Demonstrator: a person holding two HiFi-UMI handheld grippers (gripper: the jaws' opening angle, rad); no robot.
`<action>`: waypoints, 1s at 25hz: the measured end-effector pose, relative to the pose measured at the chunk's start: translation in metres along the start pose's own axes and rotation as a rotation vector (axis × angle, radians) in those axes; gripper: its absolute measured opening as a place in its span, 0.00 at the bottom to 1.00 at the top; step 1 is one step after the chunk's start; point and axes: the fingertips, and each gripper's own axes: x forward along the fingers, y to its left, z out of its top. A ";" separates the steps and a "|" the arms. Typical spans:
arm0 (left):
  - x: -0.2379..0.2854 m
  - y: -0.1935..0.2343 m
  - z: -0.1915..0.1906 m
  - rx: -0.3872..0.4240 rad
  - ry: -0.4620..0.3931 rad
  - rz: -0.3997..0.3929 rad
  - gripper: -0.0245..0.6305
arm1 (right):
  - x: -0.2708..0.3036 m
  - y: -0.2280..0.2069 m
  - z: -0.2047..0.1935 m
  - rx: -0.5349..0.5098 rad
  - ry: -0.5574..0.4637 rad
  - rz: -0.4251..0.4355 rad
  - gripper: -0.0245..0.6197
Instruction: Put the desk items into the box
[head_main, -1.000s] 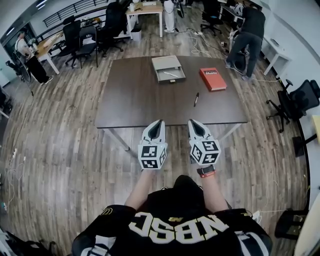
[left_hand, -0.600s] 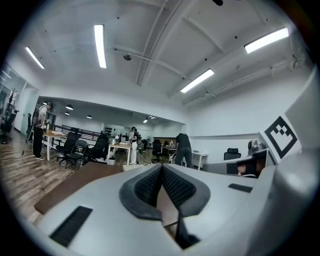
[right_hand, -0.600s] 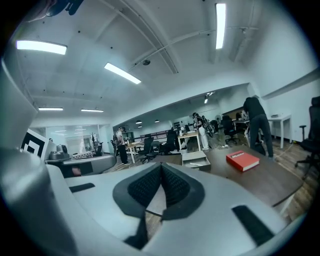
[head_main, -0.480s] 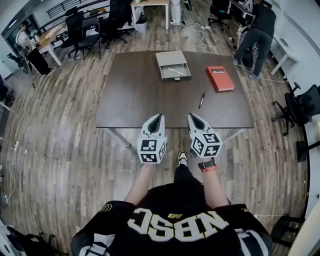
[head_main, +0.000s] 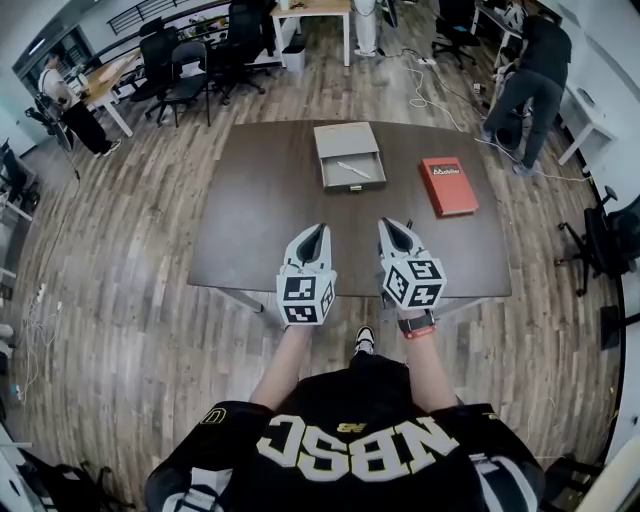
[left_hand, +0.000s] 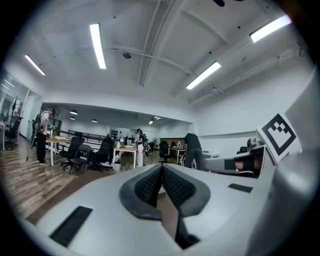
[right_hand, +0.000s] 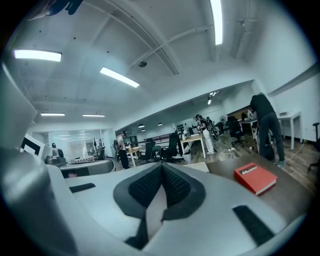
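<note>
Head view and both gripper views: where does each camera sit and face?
Head view: on the person's head, looking steeply down at table, box and red book; shows forearms, left hand-held gripper and right hand-held gripper.
Left gripper view: rides the left hand-held gripper, looking along its shut, empty jaws across the office.
Right gripper view: rides the right hand-held gripper, along its shut, empty jaws toward the red book.
Shared: head and right gripper views both show the red book.
</note>
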 end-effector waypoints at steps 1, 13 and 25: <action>0.008 0.001 -0.002 -0.001 0.005 0.003 0.06 | 0.006 -0.006 -0.002 0.008 0.022 0.006 0.03; 0.108 -0.023 -0.048 -0.028 0.117 0.007 0.06 | 0.053 -0.084 -0.025 0.055 0.159 0.069 0.06; 0.151 -0.027 -0.085 -0.054 0.208 -0.059 0.06 | 0.076 -0.116 -0.075 0.157 0.297 0.056 0.08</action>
